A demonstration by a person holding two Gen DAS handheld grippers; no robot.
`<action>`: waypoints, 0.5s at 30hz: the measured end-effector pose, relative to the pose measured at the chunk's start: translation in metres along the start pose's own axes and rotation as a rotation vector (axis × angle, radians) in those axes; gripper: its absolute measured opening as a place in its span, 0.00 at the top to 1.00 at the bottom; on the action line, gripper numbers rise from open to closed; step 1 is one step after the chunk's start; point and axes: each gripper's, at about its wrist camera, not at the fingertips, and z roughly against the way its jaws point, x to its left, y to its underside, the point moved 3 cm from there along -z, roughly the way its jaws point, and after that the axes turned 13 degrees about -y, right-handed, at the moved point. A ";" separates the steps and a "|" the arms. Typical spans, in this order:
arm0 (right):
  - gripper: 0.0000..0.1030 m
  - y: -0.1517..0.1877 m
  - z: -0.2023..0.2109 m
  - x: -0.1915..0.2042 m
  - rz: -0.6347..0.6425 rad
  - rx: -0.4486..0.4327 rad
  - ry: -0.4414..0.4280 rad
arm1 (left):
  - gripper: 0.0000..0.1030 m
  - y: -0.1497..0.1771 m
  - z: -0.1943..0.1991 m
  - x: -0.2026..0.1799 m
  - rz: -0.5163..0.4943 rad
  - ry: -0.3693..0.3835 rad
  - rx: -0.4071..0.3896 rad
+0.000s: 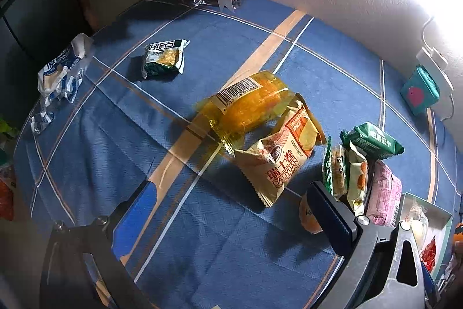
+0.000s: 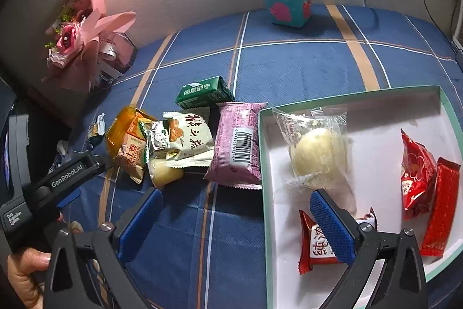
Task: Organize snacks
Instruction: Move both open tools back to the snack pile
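My left gripper (image 1: 231, 193) is open and empty, low over the blue plaid cloth, just short of a gold Daliyuan pack (image 1: 280, 161) and an orange clear-wrapped cake (image 1: 249, 100). My right gripper (image 2: 237, 204) is open and empty, straddling the left rim of a white tray (image 2: 264, 164). The tray holds a pale bun in clear wrap (image 2: 318, 152) and three red packets (image 2: 416, 173). Beside the tray lie a pink pack (image 2: 237, 144), a green pack (image 2: 202, 93), a white pack (image 2: 191, 138) and an orange pack (image 2: 127, 132).
A green-white snack (image 1: 165, 58) and a blue-white wrapper (image 1: 60, 74) lie far left on the cloth. A pink bouquet (image 2: 81, 36) stands at the back by the wall. A teal box (image 2: 286, 3) with a white charger sits at the back. The left gripper's body (image 2: 58, 181) is left of the pile.
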 end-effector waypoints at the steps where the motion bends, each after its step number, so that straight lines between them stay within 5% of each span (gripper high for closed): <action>1: 0.00 -0.001 -0.001 0.000 0.002 0.000 0.001 | 0.00 -0.001 0.000 -0.001 -0.004 0.002 -0.001; 6: 0.02 -0.012 -0.005 0.003 0.019 -0.005 -0.001 | 0.00 -0.007 0.001 -0.011 -0.049 0.018 -0.016; 15: 0.20 -0.041 -0.012 0.004 0.011 -0.013 -0.031 | 0.00 -0.023 0.006 -0.030 -0.132 0.030 -0.081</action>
